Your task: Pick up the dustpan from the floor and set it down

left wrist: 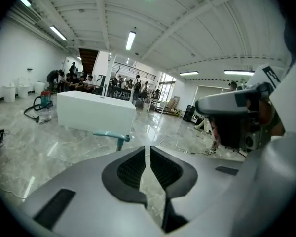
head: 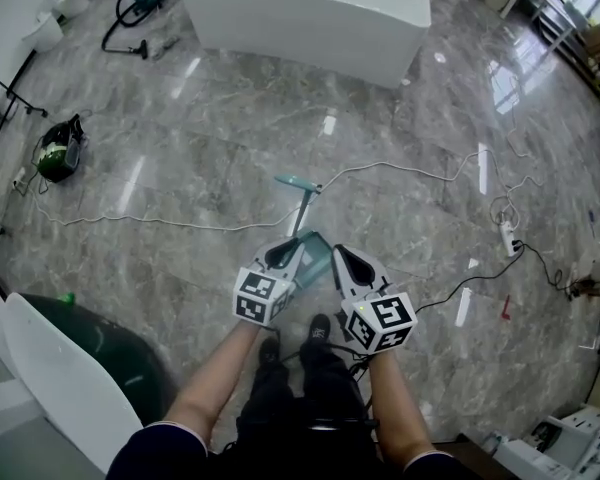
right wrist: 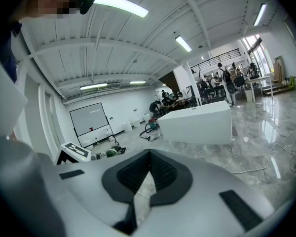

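Dustpan (head: 314,253): stood upright on floor (head: 180,168), just ahead of both tools, gripped by neither.
Left tool (head: 292,248): jaws parted by a narrow slit, nothing held.
Right tool (head: 342,258): jaws closed together, nothing held.

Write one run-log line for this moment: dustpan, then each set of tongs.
teal long-handled dustpan: upright on grey marble floor, unheld | left tongs: narrowly apart, empty | right tongs: closed, empty
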Available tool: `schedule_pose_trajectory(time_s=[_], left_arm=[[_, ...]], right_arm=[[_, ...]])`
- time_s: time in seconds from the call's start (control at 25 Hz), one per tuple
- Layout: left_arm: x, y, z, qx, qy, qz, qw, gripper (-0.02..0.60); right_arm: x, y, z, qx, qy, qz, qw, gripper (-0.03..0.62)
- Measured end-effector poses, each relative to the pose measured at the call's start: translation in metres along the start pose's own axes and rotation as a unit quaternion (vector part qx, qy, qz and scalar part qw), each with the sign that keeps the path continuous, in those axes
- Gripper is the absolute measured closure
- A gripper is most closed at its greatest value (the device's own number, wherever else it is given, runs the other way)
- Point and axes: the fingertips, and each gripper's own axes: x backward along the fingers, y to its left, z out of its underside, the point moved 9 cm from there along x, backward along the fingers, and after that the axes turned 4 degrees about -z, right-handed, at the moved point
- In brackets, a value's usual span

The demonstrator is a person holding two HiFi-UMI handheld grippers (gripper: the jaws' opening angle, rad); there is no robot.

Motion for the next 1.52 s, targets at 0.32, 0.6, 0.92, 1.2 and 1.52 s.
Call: schedule_pose_trajectory(time_s=[0.32, 0.6, 0.92, 1.2, 1.52], left_arm=[[0.088, -0.031, -0.051, -0.018, -0.054, 0.033, 0.9979, 0.566], [0.153, -0.058, -0.084, -0.042, -0.085, 0.07, 0.993, 0.566], [0.201, -0.073, -0.104, -0.063, -0.113, 0.085, 0.988, 0.566], [0.225, -0.075, -0.106, -0.064, -0.128, 0.082, 0.9863, 0.566], [0.242, -0.073, -0.111, -0.058, -0.129, 0.081, 0.9866, 0.566]], right_arm=[[0.026, 0.059, -0.023, 0.021, -0.037, -0.008, 0.999, 0.588], [0.051, 0.107, -0.04, 0.047, -0.069, -0.024, 0.996, 0.588], [0.071, 0.15, -0.069, 0.093, -0.098, -0.049, 0.99, 0.588], [0.08, 0.17, -0.08, 0.113, -0.118, -0.061, 0.985, 0.588], [0.082, 0.185, -0.085, 0.124, -0.122, -0.058, 0.983, 0.588]])
